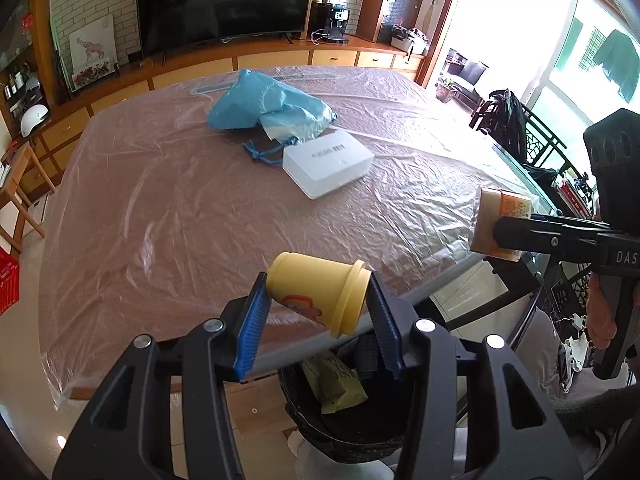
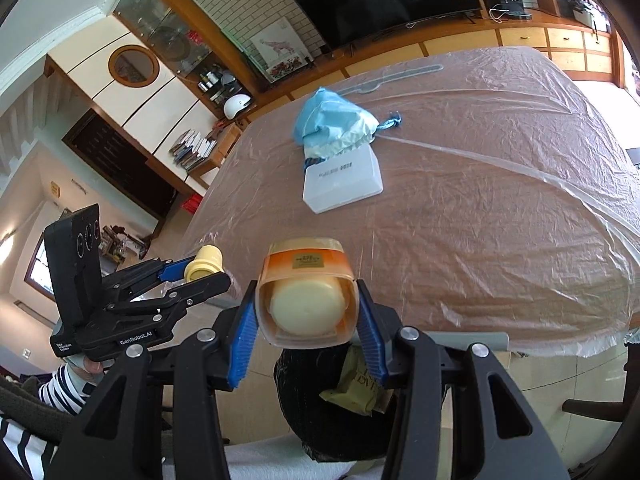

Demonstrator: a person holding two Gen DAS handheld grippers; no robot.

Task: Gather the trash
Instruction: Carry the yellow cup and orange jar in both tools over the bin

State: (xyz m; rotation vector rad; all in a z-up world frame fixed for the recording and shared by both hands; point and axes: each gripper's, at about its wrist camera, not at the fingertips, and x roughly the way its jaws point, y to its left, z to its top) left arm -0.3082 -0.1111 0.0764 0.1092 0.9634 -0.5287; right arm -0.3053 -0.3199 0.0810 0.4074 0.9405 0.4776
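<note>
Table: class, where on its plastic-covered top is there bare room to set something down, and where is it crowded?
The table is bare along the near edge and down both sides. It is crowded only in the far middle, where the white box lies touching the blue bag, its drawstring trailing beside the box.

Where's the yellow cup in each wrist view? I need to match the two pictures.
Left wrist: the yellow cup is bottom centre, lying sideways between this camera's own jaws.
Right wrist: the cup is at mid-left, small, in the other gripper.
Shared landmark: white box on the table.
</note>
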